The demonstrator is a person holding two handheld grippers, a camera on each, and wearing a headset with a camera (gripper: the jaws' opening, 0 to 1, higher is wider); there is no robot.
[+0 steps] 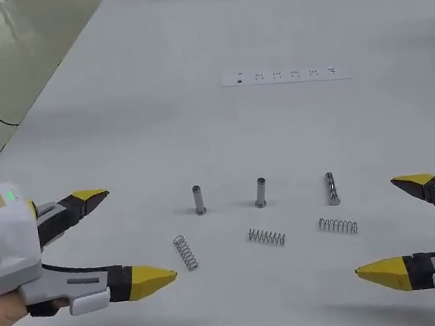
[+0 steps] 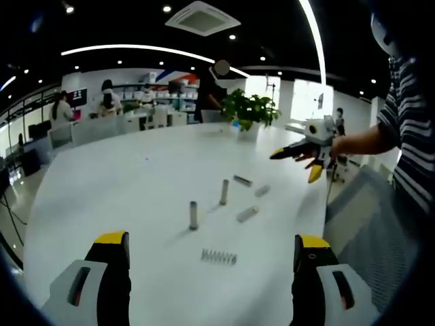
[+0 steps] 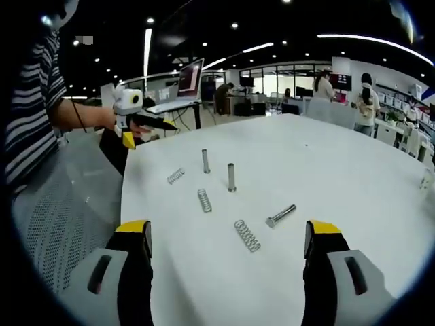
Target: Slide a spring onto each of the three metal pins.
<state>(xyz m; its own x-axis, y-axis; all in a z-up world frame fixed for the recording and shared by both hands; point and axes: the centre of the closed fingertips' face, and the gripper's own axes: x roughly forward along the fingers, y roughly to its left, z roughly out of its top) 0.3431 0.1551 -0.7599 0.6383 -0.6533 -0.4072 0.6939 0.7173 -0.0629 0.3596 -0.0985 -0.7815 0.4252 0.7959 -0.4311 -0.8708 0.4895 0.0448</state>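
Head view is bright and even; a soft shadow lies under my left gripper (image 1: 139, 234) on the table (image 1: 189, 41). Gripper views bow at edges; ceiling lights (image 2: 136, 47) glare.

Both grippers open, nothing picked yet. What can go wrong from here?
1. The left pin and middle pin stand free on the table; a nudge may topple them.
2. The right pin lies flat and may roll when gripped.
3. The right spring is thin; the right gripper may flick it away.
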